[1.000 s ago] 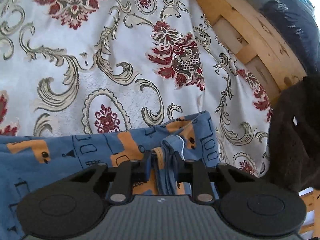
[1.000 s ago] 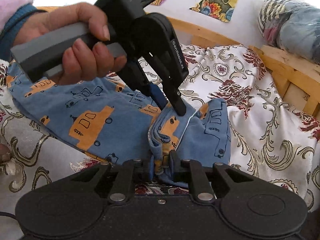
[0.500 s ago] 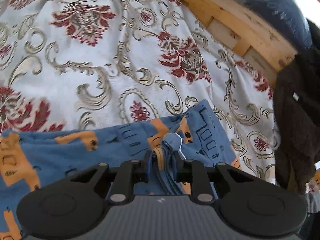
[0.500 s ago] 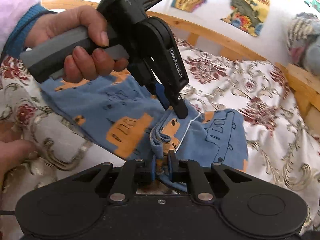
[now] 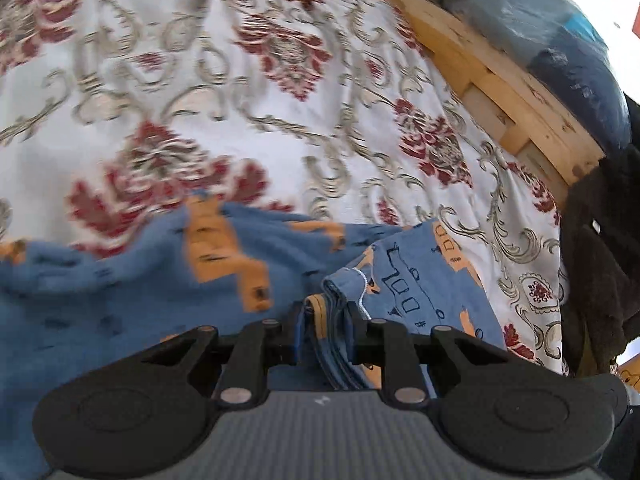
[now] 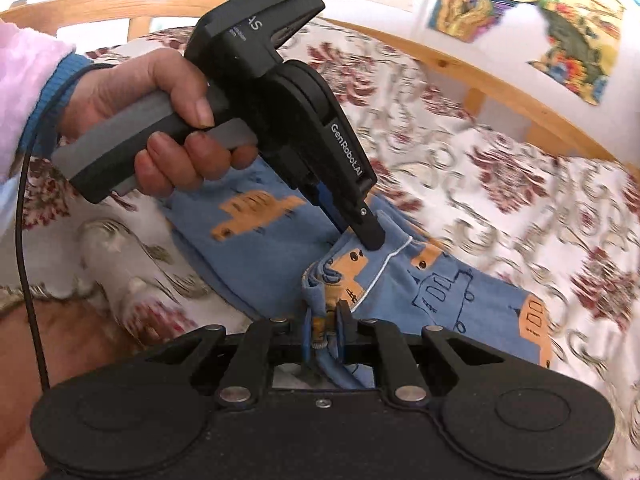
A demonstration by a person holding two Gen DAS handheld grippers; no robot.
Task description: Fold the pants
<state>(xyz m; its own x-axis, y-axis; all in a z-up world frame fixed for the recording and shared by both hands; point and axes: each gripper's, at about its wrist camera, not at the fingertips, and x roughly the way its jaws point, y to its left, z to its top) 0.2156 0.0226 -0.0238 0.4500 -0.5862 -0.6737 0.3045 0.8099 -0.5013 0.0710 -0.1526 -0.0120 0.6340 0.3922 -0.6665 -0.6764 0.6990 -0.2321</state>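
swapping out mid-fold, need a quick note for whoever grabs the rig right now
Left hand-held gripper: shut on a bunched edge of the blue cotton pants with orange vehicle print.
Right hand-held gripper: shut on the same bunched end, close beside the left.
Pants: that end is raised, the rest trails over the cream floral bedspread.
Done: both grips set on one end.
Left: carry that end over, lay it flat, release.

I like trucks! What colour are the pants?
Blue pants with orange trucks, clearest in the right wrist view.
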